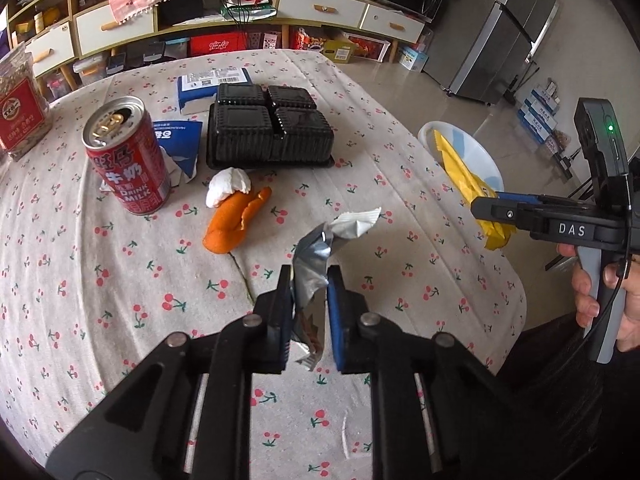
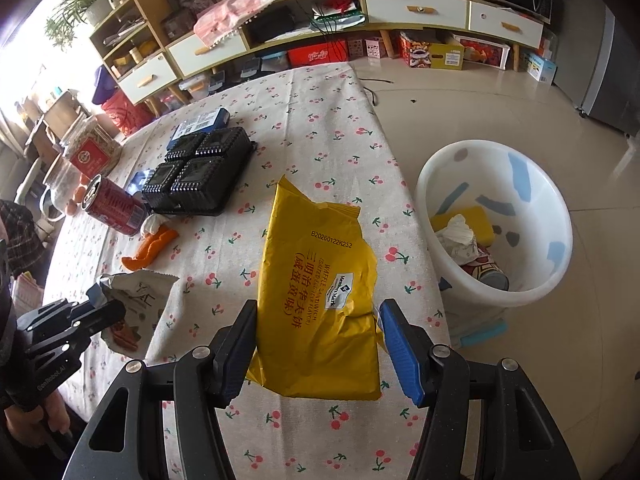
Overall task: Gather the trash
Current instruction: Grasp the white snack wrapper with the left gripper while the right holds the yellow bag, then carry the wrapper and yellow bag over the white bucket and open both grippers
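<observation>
My left gripper (image 1: 310, 276) is shut on a crumpled silver snack wrapper (image 1: 316, 248), held just above the cherry-print tablecloth (image 1: 120, 280). In the right wrist view that gripper (image 2: 100, 312) and its wrapper (image 2: 136, 292) sit at the left. My right gripper (image 2: 318, 312) is shut on a flat yellow waffle-sandwich packet (image 2: 316, 280), pinched across its width. From the left wrist view the right gripper (image 1: 486, 206) holds the yellow packet (image 1: 468, 180) in the air past the table's right edge, in front of the white bin (image 1: 480, 152). The bin (image 2: 532, 184) stands on the floor with trash inside.
On the table lie a red milk can (image 1: 128, 160), an orange peel (image 1: 236, 220), a white tissue wad (image 1: 228, 188), a black plastic tray (image 1: 268, 128), a torn blue packet (image 1: 180, 144), a blue box (image 1: 212, 84) and a red-labelled jar (image 1: 20, 112).
</observation>
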A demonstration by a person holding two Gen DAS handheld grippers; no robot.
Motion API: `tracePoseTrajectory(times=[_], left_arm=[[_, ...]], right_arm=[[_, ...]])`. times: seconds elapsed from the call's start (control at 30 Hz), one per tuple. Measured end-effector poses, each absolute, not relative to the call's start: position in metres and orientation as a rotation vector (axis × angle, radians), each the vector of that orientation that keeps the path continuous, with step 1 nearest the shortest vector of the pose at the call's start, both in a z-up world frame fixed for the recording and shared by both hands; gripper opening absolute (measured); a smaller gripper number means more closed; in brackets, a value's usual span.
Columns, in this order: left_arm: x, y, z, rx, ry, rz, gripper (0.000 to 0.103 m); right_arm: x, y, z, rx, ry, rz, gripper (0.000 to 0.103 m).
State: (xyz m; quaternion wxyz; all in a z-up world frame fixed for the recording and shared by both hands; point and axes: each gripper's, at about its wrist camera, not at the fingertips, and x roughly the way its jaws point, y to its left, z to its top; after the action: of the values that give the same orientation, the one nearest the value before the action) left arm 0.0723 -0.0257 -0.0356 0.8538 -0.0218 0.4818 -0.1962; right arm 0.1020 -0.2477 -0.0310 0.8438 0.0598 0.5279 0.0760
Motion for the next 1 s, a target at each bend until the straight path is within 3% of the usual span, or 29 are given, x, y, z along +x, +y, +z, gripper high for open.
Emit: tracePoseTrajectory(times=[0.03, 0.07, 0.6, 1.0], left_arm=[[0.074, -0.027, -0.034, -0.046, 1.012, -0.414, 0.002], [0.076, -0.029, -0.033, -0.046, 1.014, -0.415, 0.001], [0.117, -0.09, -0.006, -0.055, 0.972, -0.471, 0.001], [0.159, -0.166, -0.009, -0.039, 0.988, -0.555, 0.001]], right_arm=[[0.102, -0.249, -0.03, 0.127, 1.113, 0.158, 0.062], [0.103, -0.251, -0.03, 0.128, 1.112, 0.155, 0.062], [0.135, -0.33, -0.01, 0.203, 1.072, -0.009, 0.062], [0.164, -0.394, -0.032, 0.28, 1.101, -0.162, 0.062]])
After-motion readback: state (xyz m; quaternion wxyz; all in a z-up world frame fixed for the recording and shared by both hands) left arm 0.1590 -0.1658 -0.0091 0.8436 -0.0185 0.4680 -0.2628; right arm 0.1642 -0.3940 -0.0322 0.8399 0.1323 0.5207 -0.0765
